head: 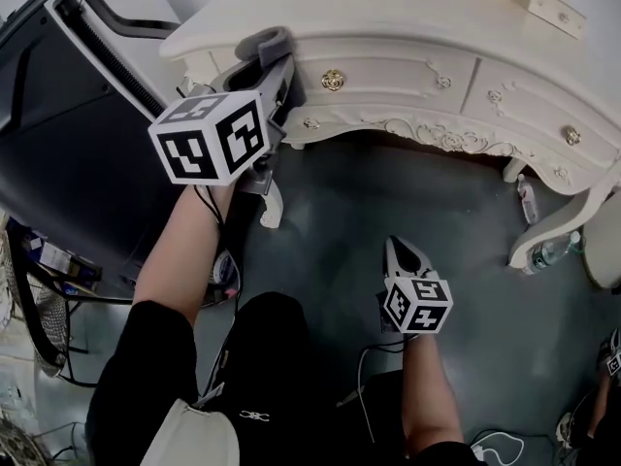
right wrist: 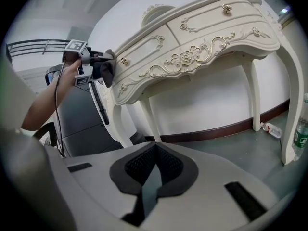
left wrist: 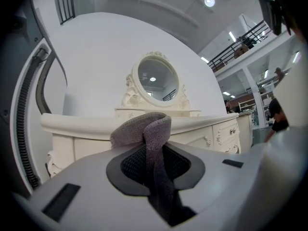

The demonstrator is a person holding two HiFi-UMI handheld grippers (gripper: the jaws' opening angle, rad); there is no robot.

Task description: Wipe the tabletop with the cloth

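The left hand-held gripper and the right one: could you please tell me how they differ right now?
The left hand-held gripper is shut on a grey cloth; the right hand-held gripper is shut with nothing between its jaws. The left one is raised to the edge of the white table; the right one hangs low over the floor, away from the table. Both carry a marker cube.

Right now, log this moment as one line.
left claw: shut on grey cloth | cloth: at corner of dressing table | right claw: shut, empty, held low
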